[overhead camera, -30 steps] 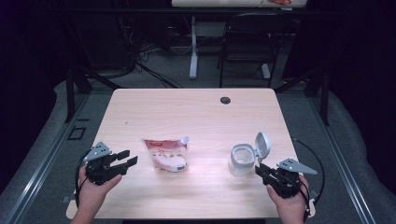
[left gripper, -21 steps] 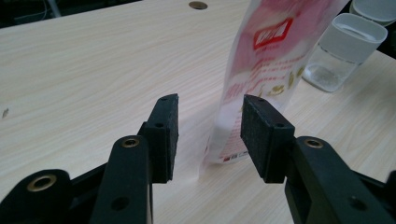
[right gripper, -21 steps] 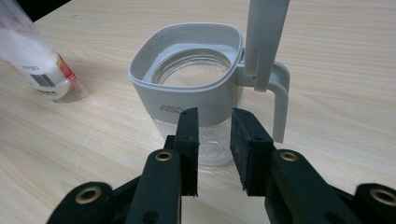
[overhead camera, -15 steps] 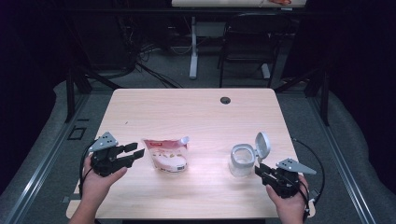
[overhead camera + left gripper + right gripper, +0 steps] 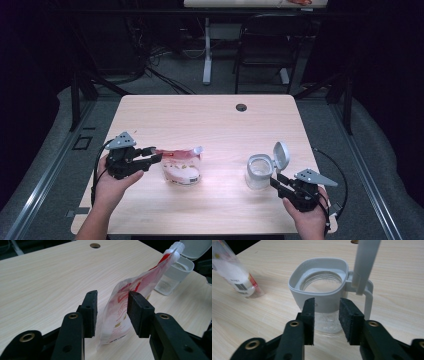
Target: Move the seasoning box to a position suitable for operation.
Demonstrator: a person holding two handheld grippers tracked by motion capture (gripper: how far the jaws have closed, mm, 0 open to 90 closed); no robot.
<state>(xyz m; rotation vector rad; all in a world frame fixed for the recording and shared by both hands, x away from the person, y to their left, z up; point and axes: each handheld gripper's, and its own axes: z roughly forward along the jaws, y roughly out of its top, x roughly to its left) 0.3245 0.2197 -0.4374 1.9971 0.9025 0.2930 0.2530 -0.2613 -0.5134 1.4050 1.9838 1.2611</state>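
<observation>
Wooden table (image 5: 210, 125) bears one pouch (image 5: 181, 166), one open-lidded jar (image 5: 260, 172).

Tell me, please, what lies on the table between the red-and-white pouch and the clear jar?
Nothing: in the high view, only bare table separates the pouch from the jar.

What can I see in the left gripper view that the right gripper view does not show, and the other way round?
Left gripper view alone: the pouch's spout, the table hole, and the left gripper, jaws open either side of the pouch. Right gripper view alone: the pouch's barcode and the right gripper, open just before the jar. Both: pouch, jar with lid raised, table.
</observation>
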